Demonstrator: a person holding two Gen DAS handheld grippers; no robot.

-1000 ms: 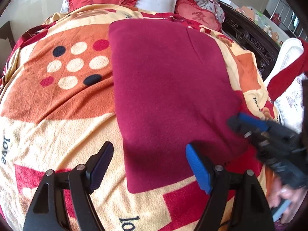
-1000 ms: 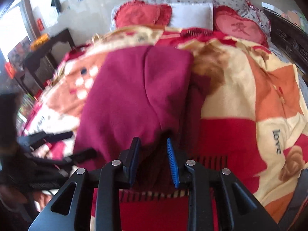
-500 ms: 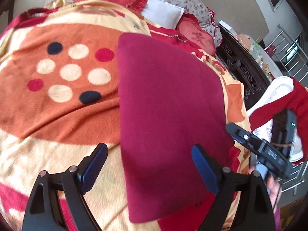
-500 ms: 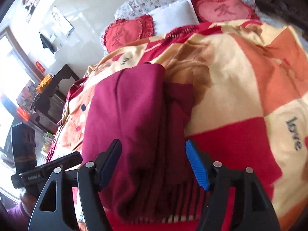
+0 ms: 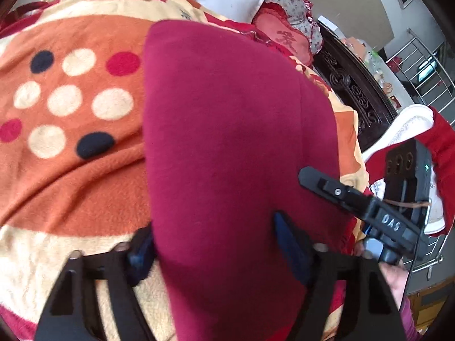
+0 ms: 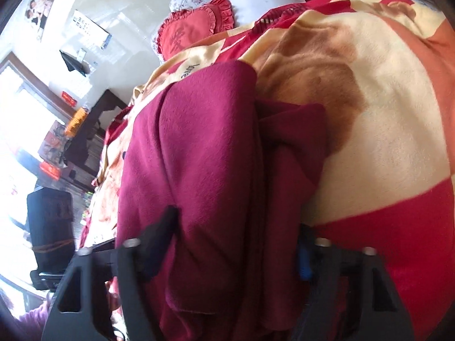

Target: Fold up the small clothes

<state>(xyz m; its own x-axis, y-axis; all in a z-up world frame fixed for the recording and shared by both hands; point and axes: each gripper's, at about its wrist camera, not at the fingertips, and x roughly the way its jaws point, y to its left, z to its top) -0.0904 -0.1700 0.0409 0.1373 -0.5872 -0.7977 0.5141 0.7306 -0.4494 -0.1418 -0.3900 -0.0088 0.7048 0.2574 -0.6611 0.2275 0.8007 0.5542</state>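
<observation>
The maroon garment (image 5: 227, 142) lies lengthwise on the patterned blanket (image 5: 71, 184), its near hem toward both tools. The left gripper (image 5: 216, 244) and the right gripper (image 6: 236, 244) each stand spread wide, straddling the near hem, grasping nothing. The likely step is seizing that hem. Lower each tool until one finger slides beneath every layer, then clamp, excluding the blanket under the garment.

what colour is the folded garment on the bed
Plain dark maroon garment, no pattern; clearest in the left wrist view.
</observation>
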